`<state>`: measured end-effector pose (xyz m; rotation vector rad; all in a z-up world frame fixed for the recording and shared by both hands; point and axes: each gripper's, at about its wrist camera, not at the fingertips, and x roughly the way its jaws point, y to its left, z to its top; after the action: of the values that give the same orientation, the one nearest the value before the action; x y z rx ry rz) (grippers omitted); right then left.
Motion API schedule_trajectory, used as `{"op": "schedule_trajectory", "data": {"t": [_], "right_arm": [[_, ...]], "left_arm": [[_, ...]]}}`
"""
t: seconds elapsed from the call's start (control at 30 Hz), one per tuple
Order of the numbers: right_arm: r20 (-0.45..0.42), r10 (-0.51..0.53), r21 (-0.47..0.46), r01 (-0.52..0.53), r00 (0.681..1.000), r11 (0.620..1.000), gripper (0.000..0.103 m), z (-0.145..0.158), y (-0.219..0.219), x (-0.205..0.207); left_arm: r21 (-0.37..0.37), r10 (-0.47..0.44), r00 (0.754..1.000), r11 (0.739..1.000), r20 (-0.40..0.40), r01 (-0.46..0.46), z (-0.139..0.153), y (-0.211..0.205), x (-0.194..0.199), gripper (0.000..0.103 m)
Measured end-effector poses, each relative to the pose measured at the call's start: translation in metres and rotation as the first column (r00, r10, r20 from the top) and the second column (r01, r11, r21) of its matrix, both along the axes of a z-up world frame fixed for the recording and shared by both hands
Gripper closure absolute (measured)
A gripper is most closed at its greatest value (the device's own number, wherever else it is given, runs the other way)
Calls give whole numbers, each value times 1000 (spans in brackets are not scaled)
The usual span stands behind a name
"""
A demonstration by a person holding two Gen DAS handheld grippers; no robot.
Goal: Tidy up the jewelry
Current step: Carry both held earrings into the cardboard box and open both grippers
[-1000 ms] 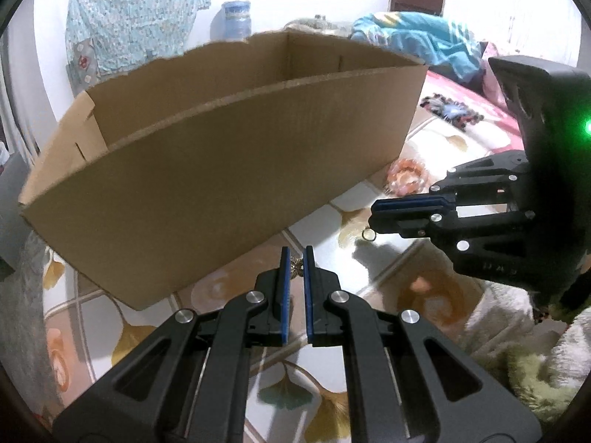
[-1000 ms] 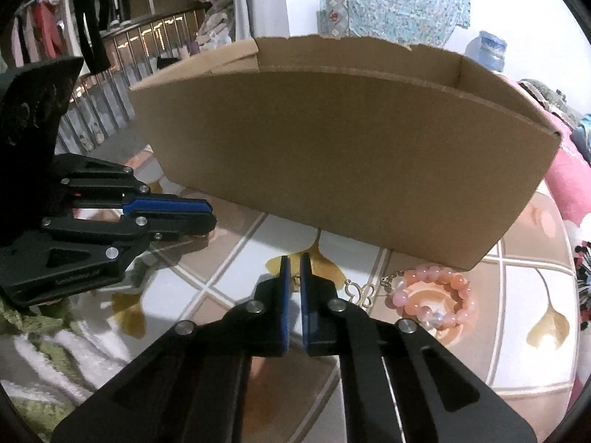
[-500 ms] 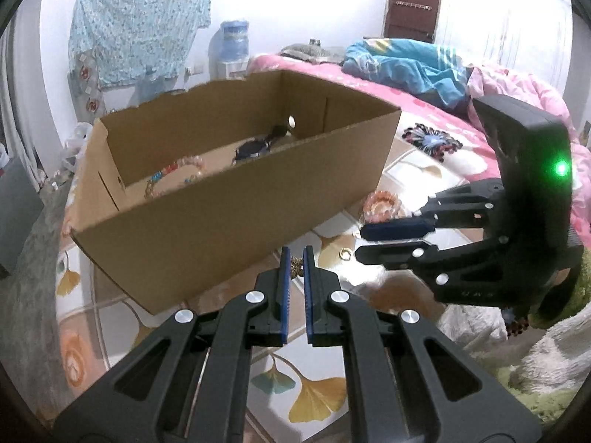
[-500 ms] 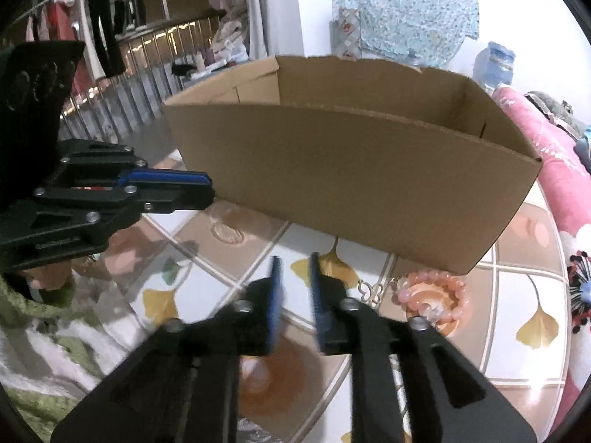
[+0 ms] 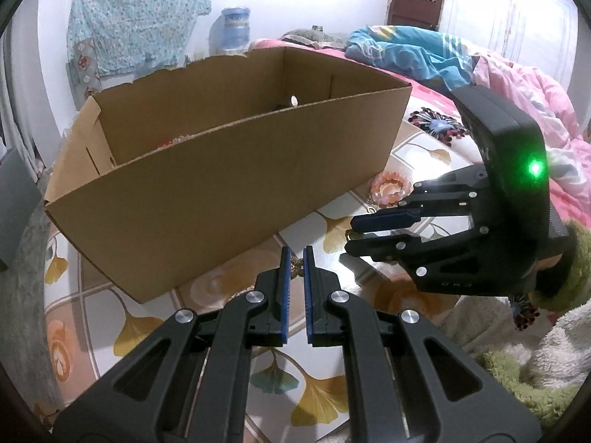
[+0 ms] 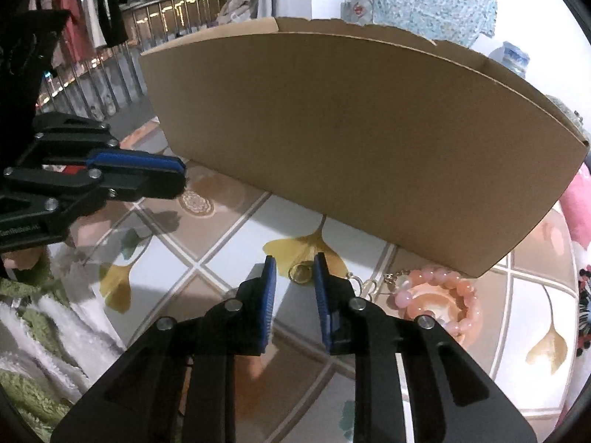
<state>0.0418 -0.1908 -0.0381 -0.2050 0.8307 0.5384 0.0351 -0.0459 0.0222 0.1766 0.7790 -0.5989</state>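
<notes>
Ring [image 6: 302,274] and bead bracelet [image 6: 436,297] on the table [image 6: 221,258], before the cardboard box [image 6: 351,140].

Home bedroom is indicated: pink bedding [image 5: 517,85] and blue blanket [image 5: 402,55] are seen on a bed, clothes [image 6: 85,11] are hung on a rack (water jug [image 5: 234,29] by wall).

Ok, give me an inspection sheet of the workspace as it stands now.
Surface: ginkgo-leaf print cloth, flat.
Job's things: cardboard box open, beads partly visible inside; gold ring on the cloth; pink bead bracelet beside the box.
Clutter: nothing seen.
Grippers: left gripper shut on a small gold ornament; right gripper closing, ring between its fingers, untouched.
Cables: nothing seen.
Surroundings: pink bedding, blue blanket, water bottle, hanging clothes.
</notes>
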Motion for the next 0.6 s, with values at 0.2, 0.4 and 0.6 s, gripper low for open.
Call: {"op": "schedule_trajectory", "data": {"t": [0.2, 0.4, 0.6], "right_arm": [[-18, 1, 44, 0, 1000, 999, 92, 0, -4, 9], [-23, -9, 64, 10, 1000, 998, 93, 1, -4, 11], [-5, -19, 83, 20, 1000, 996, 93, 9, -7, -2]], "left_arm": [[0, -4, 1000, 1000, -4, 4, -1, -3, 2, 97], [0, 2, 1000, 1000, -5, -2, -2, -2, 2, 97], [-8, 7, 1000, 1000, 9, -7, 3, 1, -1, 97]]}}
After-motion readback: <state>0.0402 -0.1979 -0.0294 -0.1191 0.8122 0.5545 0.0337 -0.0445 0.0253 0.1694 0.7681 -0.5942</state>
